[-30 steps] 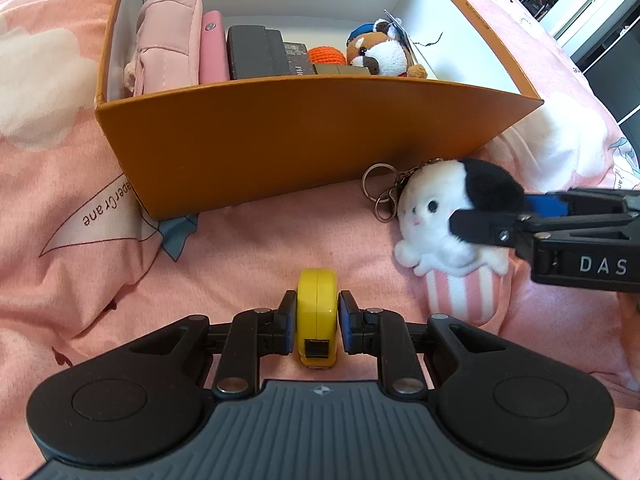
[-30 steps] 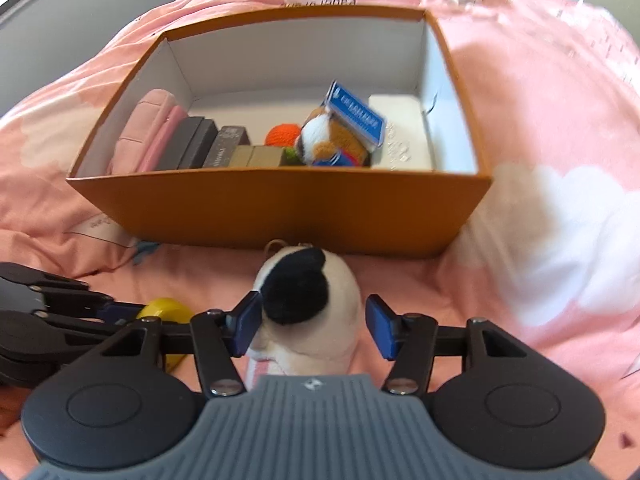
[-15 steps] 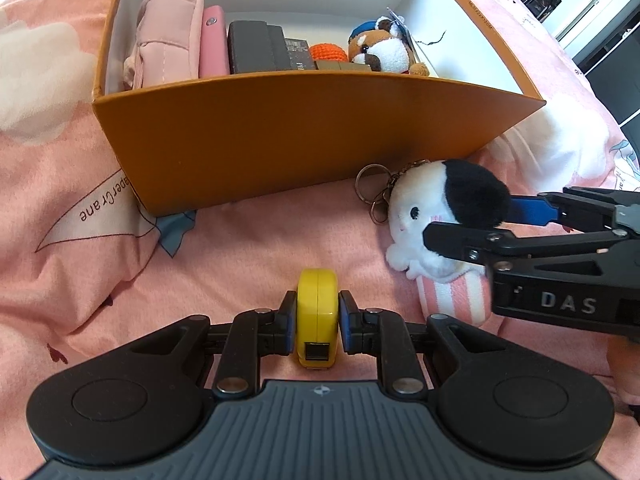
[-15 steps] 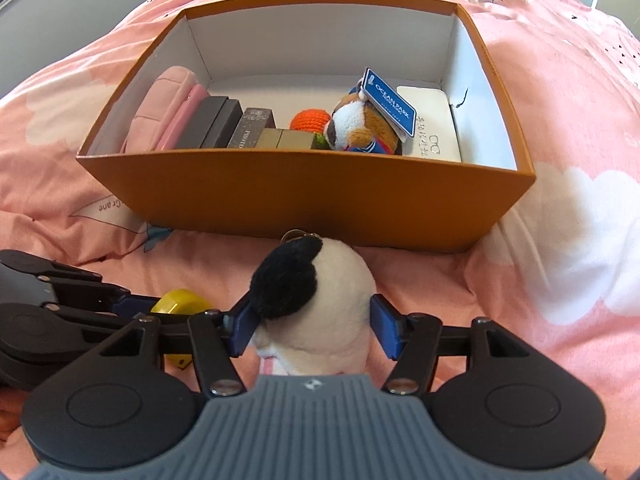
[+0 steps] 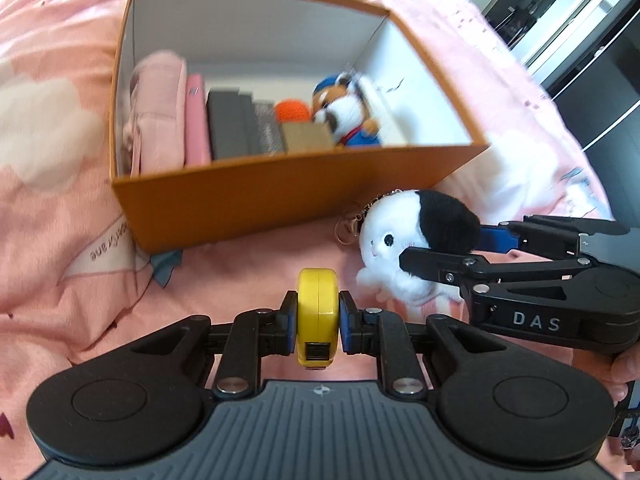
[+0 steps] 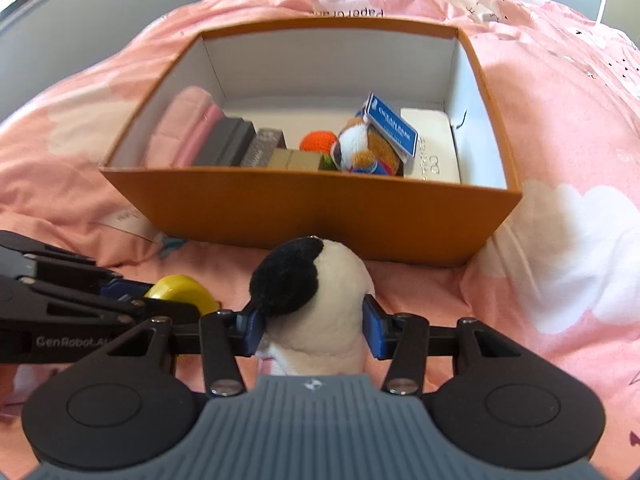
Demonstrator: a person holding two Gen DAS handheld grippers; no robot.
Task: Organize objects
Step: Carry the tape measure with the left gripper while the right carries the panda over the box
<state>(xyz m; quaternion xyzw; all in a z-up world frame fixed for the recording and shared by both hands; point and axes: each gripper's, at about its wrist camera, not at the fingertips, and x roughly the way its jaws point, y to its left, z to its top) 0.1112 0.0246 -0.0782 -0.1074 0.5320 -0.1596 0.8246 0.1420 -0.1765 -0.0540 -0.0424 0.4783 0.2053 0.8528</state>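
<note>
My left claw is clenched on a yellow tape measure, its blue pads pressing both flat sides, the case standing on edge above the pink bedspread. At about two o'clock from it in the left view, my right claw is closing its jaws around a white plush toy with a black patch; both blue pads already touch its sides. A chain and key rings hang from the toy's head toward the box.

The orange box sits at twelve o'clock from both claws, open-topped, near the toy. Inside, from nine o'clock to three: a pink pouch, a pink case, dark boxes, an orange ball, a tan box, a brown-and-white plush dog with a blue tag, and a flat white box.

A hand shows at the left view's right edge.
</note>
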